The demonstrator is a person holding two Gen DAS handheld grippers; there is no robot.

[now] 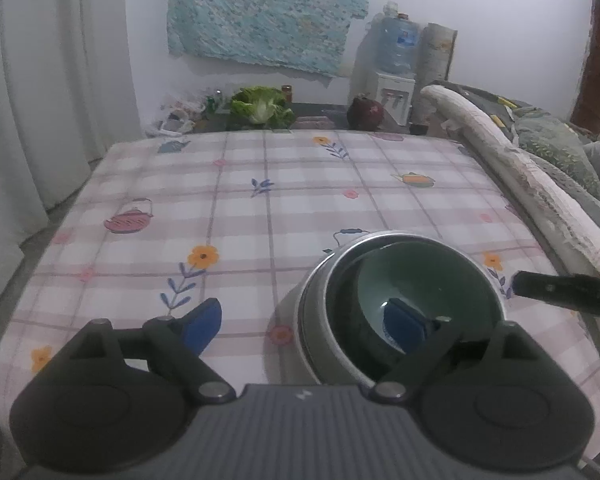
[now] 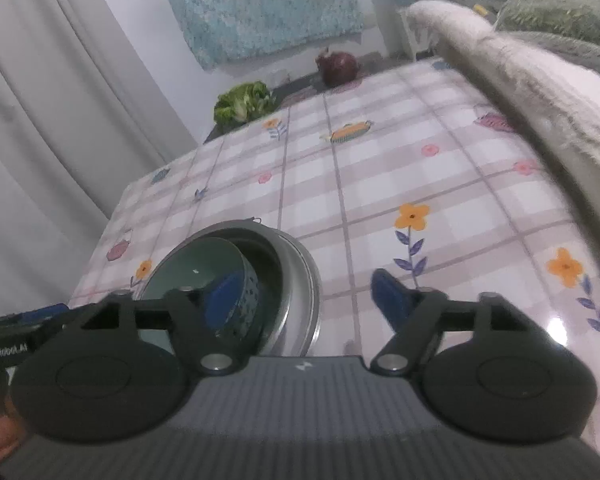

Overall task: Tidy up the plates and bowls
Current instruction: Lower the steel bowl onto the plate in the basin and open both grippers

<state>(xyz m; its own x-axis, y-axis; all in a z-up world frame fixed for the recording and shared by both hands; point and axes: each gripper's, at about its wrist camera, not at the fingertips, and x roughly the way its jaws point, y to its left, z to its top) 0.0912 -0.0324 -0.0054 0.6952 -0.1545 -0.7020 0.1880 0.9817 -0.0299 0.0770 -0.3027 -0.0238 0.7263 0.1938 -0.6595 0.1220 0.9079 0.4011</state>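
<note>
Green bowl [image 1: 416, 280] sits tilted inside the steel bowl [image 1: 320, 280], on the checked tablecloth [image 1: 260, 200] at its near edge. L gripper [image 1: 304, 326] spread wide: one blue pad inside the green bowl, the other out over the cloth, nothing pinched. R gripper [image 2: 308, 300] also spread, one pad at the green bowl [image 2: 196, 264], the other beyond the steel bowl [image 2: 300, 276] rim; contact w/ bowl can't tell.

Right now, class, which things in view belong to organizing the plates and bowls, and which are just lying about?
Belonging to the job:
green bowl, nested in the metal bowl
metal bowl
left gripper, open
right gripper, open

Lying about:
lettuce
dark red round object
water dispenser
rolled blanket
</note>
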